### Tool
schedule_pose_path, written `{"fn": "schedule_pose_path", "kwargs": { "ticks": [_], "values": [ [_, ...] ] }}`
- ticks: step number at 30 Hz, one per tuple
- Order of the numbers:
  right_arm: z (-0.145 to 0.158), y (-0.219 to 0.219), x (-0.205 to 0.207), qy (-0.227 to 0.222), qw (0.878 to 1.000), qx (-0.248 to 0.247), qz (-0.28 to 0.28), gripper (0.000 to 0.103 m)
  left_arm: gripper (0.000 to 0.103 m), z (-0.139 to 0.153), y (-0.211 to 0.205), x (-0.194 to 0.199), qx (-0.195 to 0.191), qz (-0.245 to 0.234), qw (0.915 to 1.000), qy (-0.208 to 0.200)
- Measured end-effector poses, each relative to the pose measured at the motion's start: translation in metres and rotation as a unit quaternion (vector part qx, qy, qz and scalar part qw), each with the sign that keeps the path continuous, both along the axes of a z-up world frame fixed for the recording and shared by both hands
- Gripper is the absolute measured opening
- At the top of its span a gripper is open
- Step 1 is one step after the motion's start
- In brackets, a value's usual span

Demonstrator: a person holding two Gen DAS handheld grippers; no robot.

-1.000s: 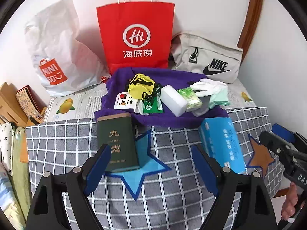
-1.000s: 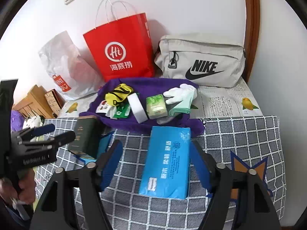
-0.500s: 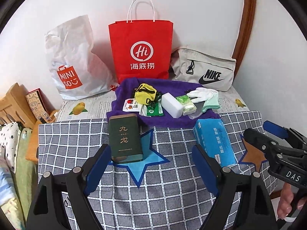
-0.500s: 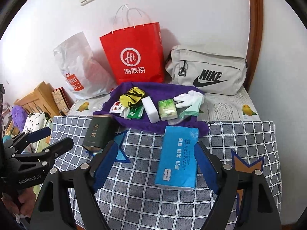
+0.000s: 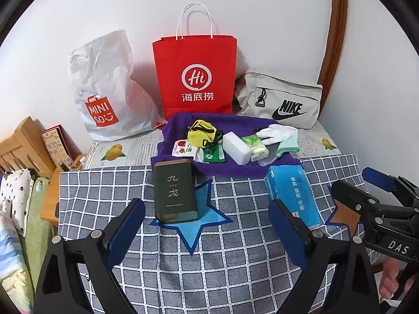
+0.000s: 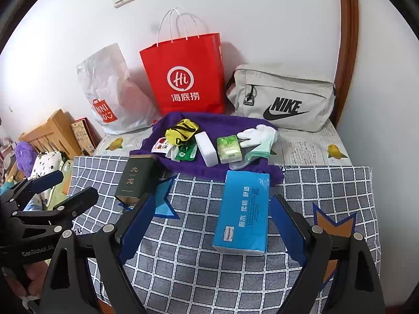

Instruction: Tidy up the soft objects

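Observation:
A purple towel [image 5: 235,125] [image 6: 220,123] lies at the back of the checked cloth. On it are a yellow pouch [image 5: 201,133] [image 6: 182,130], small sachets [image 5: 183,147], a white sponge block [image 5: 237,147] [image 6: 207,149], a green tissue pack [image 5: 255,146] [image 6: 229,149], a white glove [image 5: 279,132] [image 6: 259,134] and a mint cloth [image 5: 288,146]. A blue tissue pack [image 5: 293,196] [image 6: 243,212] and a dark green tin [image 5: 174,191] [image 6: 134,179] lie on the cloth. My left gripper [image 5: 207,230] [image 6: 60,188] and right gripper [image 6: 209,225] [image 5: 356,183] are open, empty, in front of them.
A white Miniso bag [image 5: 107,91], a red paper bag [image 5: 196,76] and a grey Nike bag [image 5: 282,99] stand against the wall. The checked cloth [image 5: 222,261] covers the table's front. A wooden rack [image 5: 23,146] and bedding [image 5: 13,209] are at the left.
Both grippers have pulled back and risen, so the table and its objects look smaller and farther. Both stay open. Nothing on the table has moved.

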State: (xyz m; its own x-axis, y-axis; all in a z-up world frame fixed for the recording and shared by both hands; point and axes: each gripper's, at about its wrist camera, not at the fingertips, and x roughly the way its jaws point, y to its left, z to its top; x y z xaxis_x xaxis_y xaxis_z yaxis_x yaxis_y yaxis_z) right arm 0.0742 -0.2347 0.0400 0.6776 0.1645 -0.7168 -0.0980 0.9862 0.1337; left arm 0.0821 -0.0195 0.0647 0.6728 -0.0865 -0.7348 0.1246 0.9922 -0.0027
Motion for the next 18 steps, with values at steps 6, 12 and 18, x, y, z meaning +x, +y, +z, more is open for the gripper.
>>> {"fn": "schedule_pose_path", "kwargs": {
  "ticks": [6, 12, 18],
  "values": [
    [0.0031, -0.0005, -0.0034, -0.002, 1.000, -0.002, 0.000, 0.088, 0.095, 0.0036, 0.0048, -0.0005, -0.003, 0.008, 1.0000, -0.001],
    [0.0037, -0.0015, -0.0063, -0.002, 1.000, -0.003, -0.004, 0.088, 0.096, 0.0069, 0.0076, -0.0022, -0.005, 0.013, 0.9999, -0.002],
    [0.0044, -0.0014, -0.0082, -0.001, 1.000, -0.004, -0.004, 0.088, 0.096, 0.0089, 0.0080, -0.0028, -0.008, 0.014, 0.9999, -0.002]
  ]
}}
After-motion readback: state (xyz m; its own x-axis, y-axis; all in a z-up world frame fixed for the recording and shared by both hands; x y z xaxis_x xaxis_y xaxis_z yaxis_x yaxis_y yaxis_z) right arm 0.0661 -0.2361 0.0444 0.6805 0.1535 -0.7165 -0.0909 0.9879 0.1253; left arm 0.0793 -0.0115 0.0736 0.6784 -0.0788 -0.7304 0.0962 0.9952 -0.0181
